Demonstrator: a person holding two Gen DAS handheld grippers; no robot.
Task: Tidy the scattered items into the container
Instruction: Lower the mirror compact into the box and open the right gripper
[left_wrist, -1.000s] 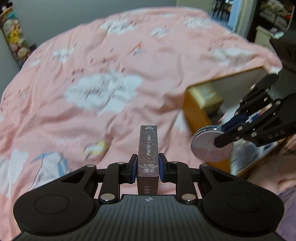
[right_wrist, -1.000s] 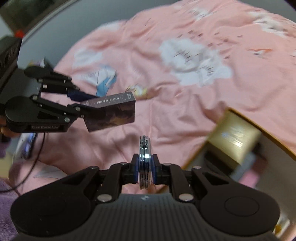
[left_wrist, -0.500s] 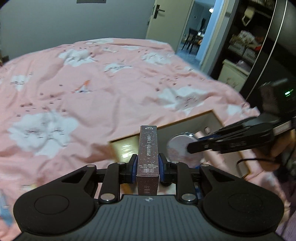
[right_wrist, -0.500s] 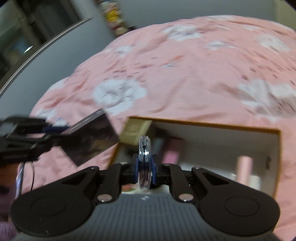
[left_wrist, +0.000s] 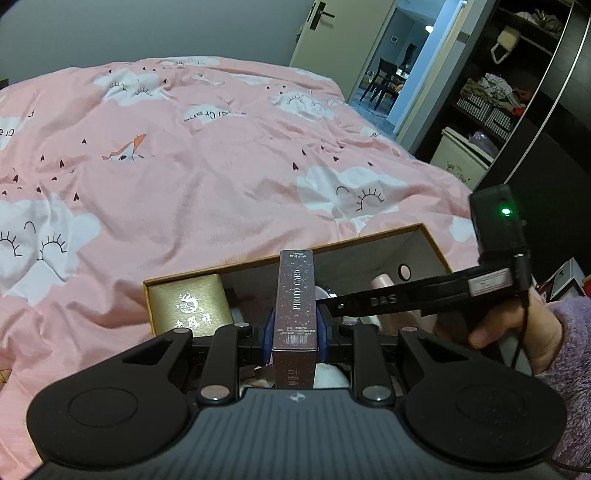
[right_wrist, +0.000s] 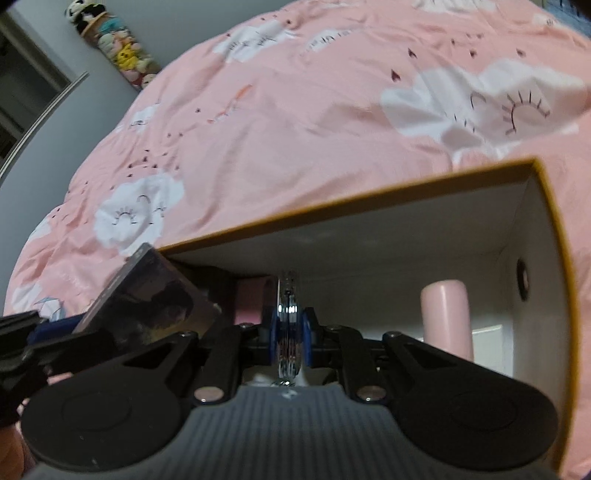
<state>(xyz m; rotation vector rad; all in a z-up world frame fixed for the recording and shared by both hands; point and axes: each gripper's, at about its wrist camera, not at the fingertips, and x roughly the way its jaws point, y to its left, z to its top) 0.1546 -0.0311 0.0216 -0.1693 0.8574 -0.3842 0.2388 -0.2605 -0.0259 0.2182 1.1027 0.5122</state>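
Left wrist view: the left gripper (left_wrist: 294, 328) is clamped on a slim dark speckled carton (left_wrist: 296, 295), upright between the blue pads (left_wrist: 268, 334), its narrow face reading "PHOTO CARD" lengthwise, with smaller print I cannot read. Just ahead and below lies the open cardboard box (left_wrist: 434, 245), tan rim, pale inner walls, resting on a pink duvet (left_wrist: 203, 166) printed with white clouds. Inside, ahead-left of the fingers, a gold box (left_wrist: 188, 304) with an embossed emblem fills the corner. From the right, the right gripper's arm (left_wrist: 388, 299), marked "DAS", reaches across over the box, held by a hand (left_wrist: 517, 328) in a fuzzy purple sleeve.

Right wrist view: the right gripper (right_wrist: 290, 332) is closed on a thin shiny round disc (right_wrist: 289, 317), edge-on between the pads. Beyond the fingertips the box's white interior (right_wrist: 406, 251) stands open; a pale pink cylinder (right_wrist: 447, 317) stands ahead-right, near the end wall with a round hole (right_wrist: 522, 282). To the left, the photo-card carton (right_wrist: 155, 306) tilts over the box's rim.
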